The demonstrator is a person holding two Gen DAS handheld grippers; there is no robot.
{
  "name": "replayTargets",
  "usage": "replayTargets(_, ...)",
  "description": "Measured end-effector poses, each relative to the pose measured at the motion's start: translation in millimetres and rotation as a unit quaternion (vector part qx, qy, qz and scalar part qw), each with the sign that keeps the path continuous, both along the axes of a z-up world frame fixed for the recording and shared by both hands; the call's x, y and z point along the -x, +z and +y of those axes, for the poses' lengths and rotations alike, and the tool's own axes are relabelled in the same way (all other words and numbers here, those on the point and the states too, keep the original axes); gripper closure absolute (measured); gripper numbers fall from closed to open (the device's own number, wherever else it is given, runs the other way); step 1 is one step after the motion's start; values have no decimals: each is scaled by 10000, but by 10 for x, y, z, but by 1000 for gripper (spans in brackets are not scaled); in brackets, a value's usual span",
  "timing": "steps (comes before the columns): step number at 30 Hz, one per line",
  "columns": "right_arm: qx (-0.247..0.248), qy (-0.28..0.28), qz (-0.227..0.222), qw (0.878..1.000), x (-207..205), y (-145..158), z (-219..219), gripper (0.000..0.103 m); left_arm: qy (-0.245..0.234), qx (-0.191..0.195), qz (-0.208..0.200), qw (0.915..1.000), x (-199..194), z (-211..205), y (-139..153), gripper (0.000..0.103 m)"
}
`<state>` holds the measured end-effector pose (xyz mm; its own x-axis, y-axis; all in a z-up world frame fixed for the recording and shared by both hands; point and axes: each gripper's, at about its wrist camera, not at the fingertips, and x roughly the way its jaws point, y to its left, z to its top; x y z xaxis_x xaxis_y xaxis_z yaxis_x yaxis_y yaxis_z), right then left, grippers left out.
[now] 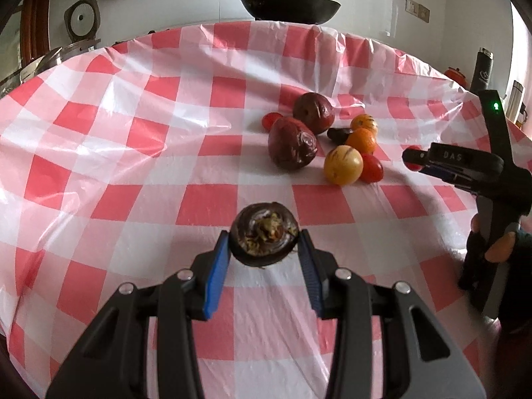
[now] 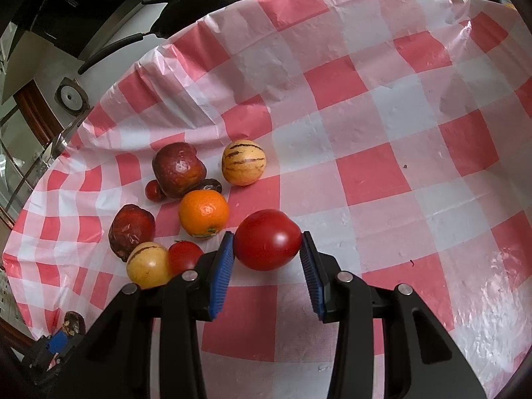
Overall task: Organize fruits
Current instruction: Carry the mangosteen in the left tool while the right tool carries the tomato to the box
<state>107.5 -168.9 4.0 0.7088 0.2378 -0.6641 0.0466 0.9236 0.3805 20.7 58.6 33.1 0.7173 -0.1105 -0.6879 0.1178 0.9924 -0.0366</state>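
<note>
My left gripper (image 1: 265, 242) is shut on a dark purple mangosteen (image 1: 265, 236), held above the checked cloth. My right gripper (image 2: 267, 244) is shut on a red tomato (image 2: 267, 239); it also shows at the right of the left wrist view as the right gripper (image 1: 412, 161) with the tomato (image 1: 413, 165) at its tip. A cluster of fruit lies on the cloth: two wrinkled dark red passion fruits (image 1: 292, 148) (image 1: 313, 112), two striped yellow melons (image 2: 243, 162) (image 2: 148, 264), an orange (image 2: 203, 212), small tomatoes (image 2: 184, 256) (image 2: 154, 190) and a dark date (image 2: 212, 186).
The table carries a red-and-white checked plastic cloth (image 1: 149, 153) with wrinkles. A black lidded wok (image 1: 289, 3) stands behind its far edge, pot lids (image 1: 50, 56) at the far left, bottles (image 1: 482, 69) at the far right. A hand (image 1: 498, 246) holds the right gripper.
</note>
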Motion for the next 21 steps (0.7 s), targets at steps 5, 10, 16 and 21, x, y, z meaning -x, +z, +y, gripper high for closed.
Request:
replayTargets(5, 31, 14, 9, 10000, -4, -2, 6, 63, 147, 68, 1, 9999, 14, 81, 18, 61)
replayTargets(10, 22, 160, -146, 9998, 50, 50, 42, 63, 252, 90, 19, 9996, 141, 130, 72, 61)
replayTargets(16, -496, 69, -13, 9987, 344, 69, 4, 63, 291, 118, 7, 9995, 504, 180, 158, 61)
replayTargets(21, -421, 337, -73, 9985, 780, 194, 194, 63, 248, 150, 18, 9996, 778, 197, 185, 61)
